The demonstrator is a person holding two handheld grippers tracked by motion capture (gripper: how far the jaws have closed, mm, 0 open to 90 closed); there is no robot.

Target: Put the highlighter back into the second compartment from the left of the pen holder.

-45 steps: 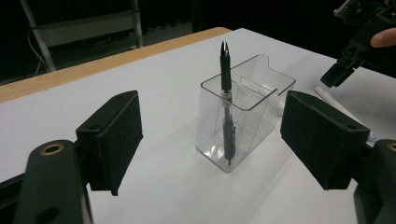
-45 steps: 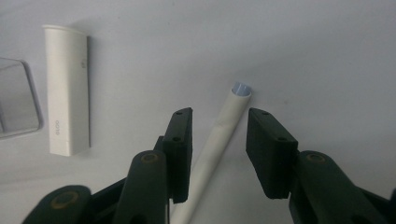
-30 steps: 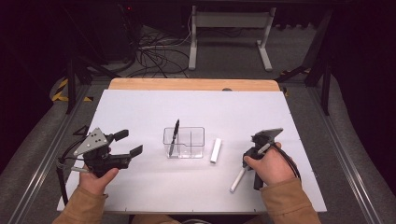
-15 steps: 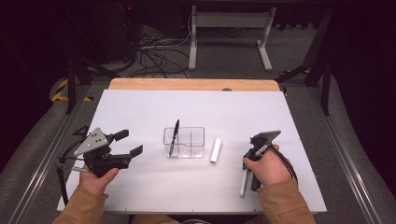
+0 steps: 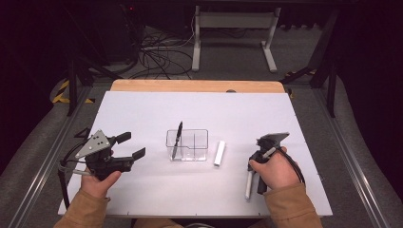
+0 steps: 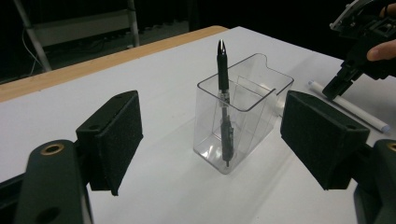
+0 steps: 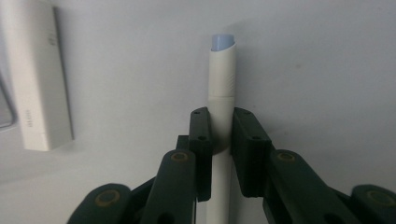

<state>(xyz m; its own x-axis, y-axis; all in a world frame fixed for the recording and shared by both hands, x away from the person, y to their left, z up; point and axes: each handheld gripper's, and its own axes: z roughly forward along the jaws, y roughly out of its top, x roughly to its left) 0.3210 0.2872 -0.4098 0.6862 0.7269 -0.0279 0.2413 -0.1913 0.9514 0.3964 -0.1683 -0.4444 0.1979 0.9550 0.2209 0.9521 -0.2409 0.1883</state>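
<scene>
A clear plastic box [image 5: 187, 145] [image 6: 243, 116] stands mid-table with a black pen [image 5: 177, 137] [image 6: 223, 93] upright in its left compartment. My left gripper [image 5: 131, 145] [image 6: 210, 135] is open, level, left of the box and aimed at it, with nothing held. My right gripper [image 5: 252, 167] [image 7: 220, 116] points down at the table's right side. Its jaws have just been closing and now pinch a white marker [image 5: 248, 184] [image 7: 221, 84] [image 6: 355, 109] that lies on the table. A flat white stick [image 5: 219, 153] [image 7: 35, 79] lies between the box and the marker.
The white tabletop [image 5: 190, 109] ends in a wooden strip [image 5: 195, 86] at the far side. Beyond it on the dark floor are cables [image 5: 157, 57] and a stand's legs [image 5: 233, 42]. Metal rails run along both table sides.
The right gripper's jaws have come together on the white marker, which swung from slanted to lying straight toward the person. The left gripper has not moved.
</scene>
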